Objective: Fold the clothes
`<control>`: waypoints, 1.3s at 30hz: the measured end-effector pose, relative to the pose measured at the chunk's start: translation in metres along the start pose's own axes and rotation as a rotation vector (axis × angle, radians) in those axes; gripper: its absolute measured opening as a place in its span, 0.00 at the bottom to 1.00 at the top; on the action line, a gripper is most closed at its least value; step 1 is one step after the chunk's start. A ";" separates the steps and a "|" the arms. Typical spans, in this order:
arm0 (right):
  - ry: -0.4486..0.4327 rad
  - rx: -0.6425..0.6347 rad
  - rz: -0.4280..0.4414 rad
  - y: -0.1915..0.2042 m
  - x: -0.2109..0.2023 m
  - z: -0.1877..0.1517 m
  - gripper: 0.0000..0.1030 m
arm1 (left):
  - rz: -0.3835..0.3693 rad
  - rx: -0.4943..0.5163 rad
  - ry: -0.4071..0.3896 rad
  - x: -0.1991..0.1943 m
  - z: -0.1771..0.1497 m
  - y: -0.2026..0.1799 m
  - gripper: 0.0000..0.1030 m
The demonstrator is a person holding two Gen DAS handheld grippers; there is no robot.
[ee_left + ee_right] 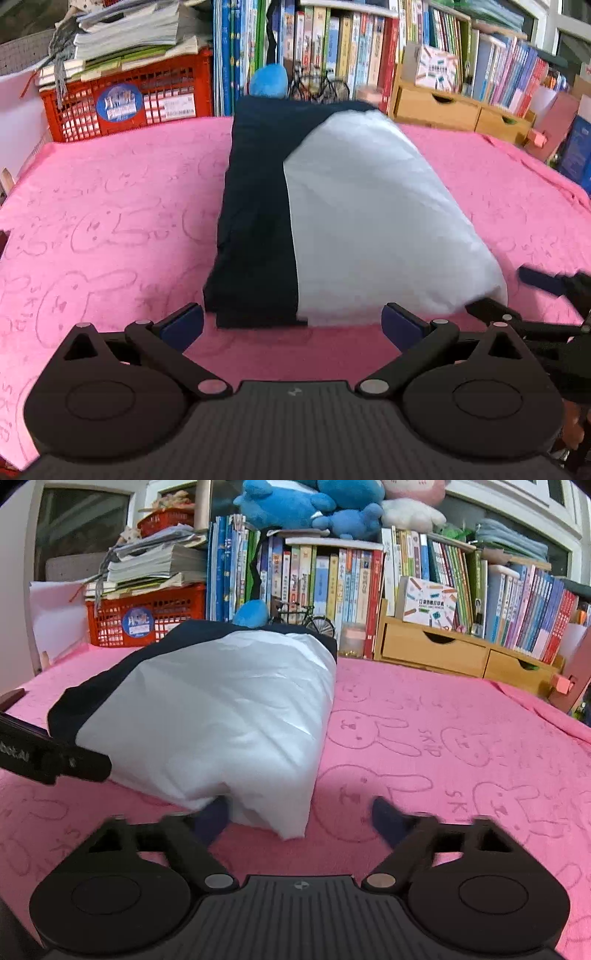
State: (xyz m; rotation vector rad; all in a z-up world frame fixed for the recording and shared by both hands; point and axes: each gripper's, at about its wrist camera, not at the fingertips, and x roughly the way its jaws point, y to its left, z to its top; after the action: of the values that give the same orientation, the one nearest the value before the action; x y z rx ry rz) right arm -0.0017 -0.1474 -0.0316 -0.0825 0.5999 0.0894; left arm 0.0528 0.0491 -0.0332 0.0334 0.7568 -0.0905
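Observation:
A folded garment lies on the pink cover, with a navy part [255,221] on the left and a white part [369,221] folded over it on the right. My left gripper [291,328] is open just short of its near edge, with nothing between the fingers. In the right wrist view, the near corner of the white part [221,720] hangs between the fingers of my right gripper [299,821]. The left fingertip [214,818] sits under the cloth edge and the right one is clear of it, so the jaws stand open. The left gripper's finger [55,760] enters that view from the left.
A pink rabbit-patterned cover [443,738] spreads over the whole surface. Behind it stand a red crate [125,103] under stacked papers, rows of books [332,576], wooden drawers [436,650], a blue plush [269,79] and a small model bicycle [306,622].

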 end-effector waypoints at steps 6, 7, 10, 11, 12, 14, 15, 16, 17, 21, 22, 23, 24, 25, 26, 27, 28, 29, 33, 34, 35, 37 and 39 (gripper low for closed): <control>0.000 -0.040 -0.058 -0.002 0.011 0.003 0.57 | 0.057 -0.007 0.032 0.034 0.004 0.009 1.00; 0.004 -0.034 -0.059 -0.005 0.012 0.004 0.58 | 0.045 -0.011 0.027 0.034 0.003 0.012 1.00; 0.004 -0.021 -0.065 -0.013 0.015 0.003 0.67 | 0.021 -0.009 0.011 0.034 -0.001 0.015 1.00; 0.002 -0.024 -0.074 -0.014 0.016 0.003 0.71 | 0.016 -0.002 0.006 0.034 -0.002 0.015 1.00; -0.001 -0.027 -0.084 -0.015 0.017 0.003 0.73 | 0.011 0.005 0.000 0.034 -0.003 0.015 1.00; -0.001 -0.019 -0.086 -0.014 0.016 0.003 0.72 | 0.009 0.007 -0.007 0.034 -0.005 0.016 1.00; -0.004 -0.015 -0.080 -0.011 0.014 0.003 0.61 | 0.012 0.006 -0.010 0.035 -0.006 0.016 1.00; -0.009 -0.020 -0.056 -0.006 0.012 0.004 0.57 | 0.016 0.005 -0.014 0.035 -0.006 0.015 1.00; -0.016 -0.033 -0.017 0.001 0.010 0.004 0.56 | 0.017 0.004 -0.015 0.036 -0.006 0.015 1.00; -0.027 -0.096 -0.058 0.002 0.013 0.002 0.58 | -0.001 0.017 -0.017 0.037 -0.004 0.022 1.00; -0.031 -0.104 -0.076 -0.002 0.013 0.001 0.60 | -0.010 0.023 -0.019 0.037 -0.004 0.024 1.00; -0.035 -0.113 -0.095 -0.006 0.014 0.000 0.63 | -0.020 0.030 -0.021 0.036 -0.005 0.025 1.00; -0.040 -0.137 -0.114 -0.005 0.013 -0.002 0.64 | -0.027 0.037 -0.022 0.036 -0.005 0.026 1.00; -0.046 -0.174 -0.135 -0.001 0.012 -0.003 0.64 | -0.030 0.041 -0.024 0.035 -0.005 0.027 1.00; -0.053 -0.211 -0.156 0.003 0.010 -0.004 0.63 | -0.029 0.042 -0.026 0.035 -0.006 0.028 1.00; -0.058 -0.241 -0.174 0.009 0.009 -0.004 0.59 | -0.028 0.040 -0.027 0.035 -0.006 0.028 1.00; -0.054 -0.242 -0.165 0.014 0.010 -0.004 0.52 | -0.027 0.038 -0.029 0.035 -0.006 0.029 1.00; -0.043 -0.223 -0.136 0.017 0.012 -0.002 0.33 | -0.025 0.038 -0.031 0.035 -0.006 0.029 1.00; -0.040 -0.190 -0.123 0.030 0.021 0.005 0.19 | -0.023 0.029 -0.022 0.034 -0.004 0.031 1.00; -0.051 -0.177 -0.124 0.029 0.020 0.006 0.18 | -0.027 0.024 -0.014 0.033 -0.003 0.033 1.00; -0.069 -0.177 -0.129 0.029 0.016 0.006 0.17 | -0.033 0.015 -0.007 0.031 -0.003 0.035 1.00; -0.121 -0.215 -0.154 0.033 0.002 0.005 0.16 | -0.044 -0.006 0.007 0.024 -0.004 0.039 1.00; -0.175 -0.280 -0.189 0.039 -0.014 0.004 0.16 | -0.043 -0.013 0.018 0.017 -0.007 0.041 1.00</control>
State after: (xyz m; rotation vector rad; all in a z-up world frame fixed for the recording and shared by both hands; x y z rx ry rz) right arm -0.0148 -0.1086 -0.0227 -0.3982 0.3993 -0.0034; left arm 0.0637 0.0892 -0.0502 0.0053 0.7765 -0.1265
